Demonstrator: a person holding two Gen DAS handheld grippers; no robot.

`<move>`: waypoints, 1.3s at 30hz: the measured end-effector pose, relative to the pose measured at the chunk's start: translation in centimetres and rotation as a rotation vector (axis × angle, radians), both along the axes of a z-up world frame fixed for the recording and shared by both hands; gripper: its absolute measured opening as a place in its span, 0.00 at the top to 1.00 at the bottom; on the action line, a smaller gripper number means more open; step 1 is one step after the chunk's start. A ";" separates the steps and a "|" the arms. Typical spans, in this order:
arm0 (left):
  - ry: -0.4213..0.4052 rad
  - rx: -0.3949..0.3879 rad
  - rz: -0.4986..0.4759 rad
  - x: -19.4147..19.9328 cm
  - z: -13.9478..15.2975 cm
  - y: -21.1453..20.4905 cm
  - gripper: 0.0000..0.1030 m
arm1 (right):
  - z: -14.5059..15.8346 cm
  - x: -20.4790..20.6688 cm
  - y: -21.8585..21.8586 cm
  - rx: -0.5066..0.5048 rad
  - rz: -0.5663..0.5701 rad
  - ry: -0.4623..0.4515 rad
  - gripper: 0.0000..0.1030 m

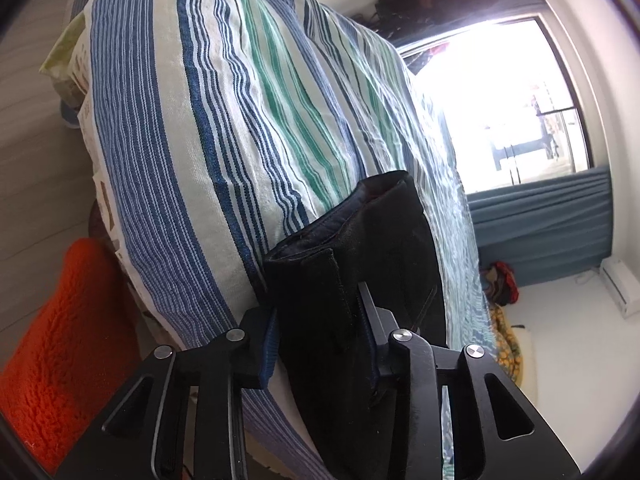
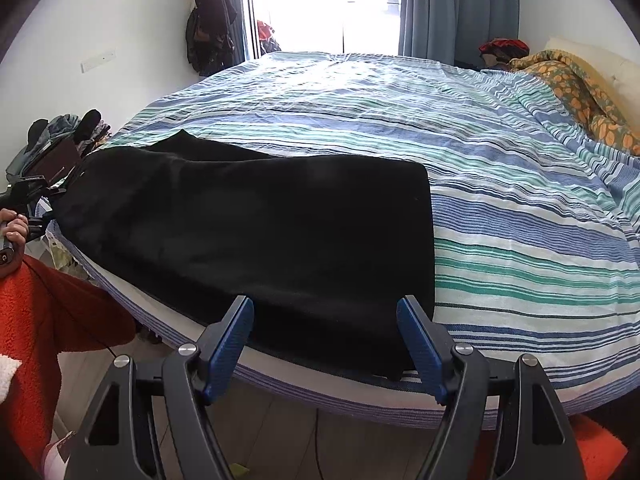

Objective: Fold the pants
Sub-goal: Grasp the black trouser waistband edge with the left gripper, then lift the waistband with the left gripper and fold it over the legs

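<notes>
The bed point(image 2: 500, 208), under a blue, green and white striped sheet, fills both views. Black pants point(image 2: 248, 232) lie flat along its near edge, stretching from the left corner to a straight end close to the middle of the bed. Behind the bed stand a bright window point(image 2: 324, 4) and a grey-blue curtain point(image 2: 460, 8); an orange-patterned blanket point(image 2: 580, 92) is bunched at the far right. The person's orange fleece point(image 2: 48, 312) shows at lower left. The right gripper point(image 2: 326, 340) hovers at the near edge with its jaws wide open, the pants' hem showing between them, not pinched. The left gripper point(image 1: 320, 336) has its jaws closed on a thick folded bundle of the pants point(image 1: 360, 264) at the bed's corner.
</notes>
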State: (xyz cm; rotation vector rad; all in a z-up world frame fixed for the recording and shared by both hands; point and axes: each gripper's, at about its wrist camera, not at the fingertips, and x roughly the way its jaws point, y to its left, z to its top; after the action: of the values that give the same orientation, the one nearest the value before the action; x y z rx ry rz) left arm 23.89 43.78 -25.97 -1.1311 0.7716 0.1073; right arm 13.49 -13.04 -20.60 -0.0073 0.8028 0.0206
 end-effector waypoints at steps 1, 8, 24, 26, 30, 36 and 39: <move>0.003 0.018 -0.005 -0.2 0.4 -0.1 0.73 | 0.1 -0.1 -0.1 0.005 -0.005 -0.006 0.28; -0.028 0.282 -0.122 -0.4 8.5 -3.9 0.79 | 1.1 -0.3 -1.8 0.067 -0.045 -0.053 0.28; -0.270 0.817 -0.907 -0.2 15.5 -38.6 0.78 | 1.7 -0.6 -4.0 0.128 -0.127 -0.086 0.28; -0.224 0.864 -1.032 -0.6 11.7 -43.3 0.73 | 1.7 -0.7 -4.2 0.132 -0.135 -0.087 0.28; -0.114 1.082 -1.231 -3.8 4.4 -49.9 0.55 | 1.7 -0.9 -4.9 0.132 -0.154 -0.084 0.28; -0.306 1.191 -1.262 -8.8 7.9 -49.4 0.22 | 1.7 -1.7 -6.5 0.182 -0.210 -0.101 0.26; -0.334 1.101 -1.115 -7.1 11.5 -45.8 0.12 | 1.3 -1.6 -7.5 0.217 -0.246 -0.088 0.25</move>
State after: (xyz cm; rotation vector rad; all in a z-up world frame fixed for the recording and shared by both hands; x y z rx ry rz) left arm 16.79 -2.06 -14.50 0.3942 0.7700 -0.5320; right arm 11.88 -20.49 -19.30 0.2935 0.7062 -0.1245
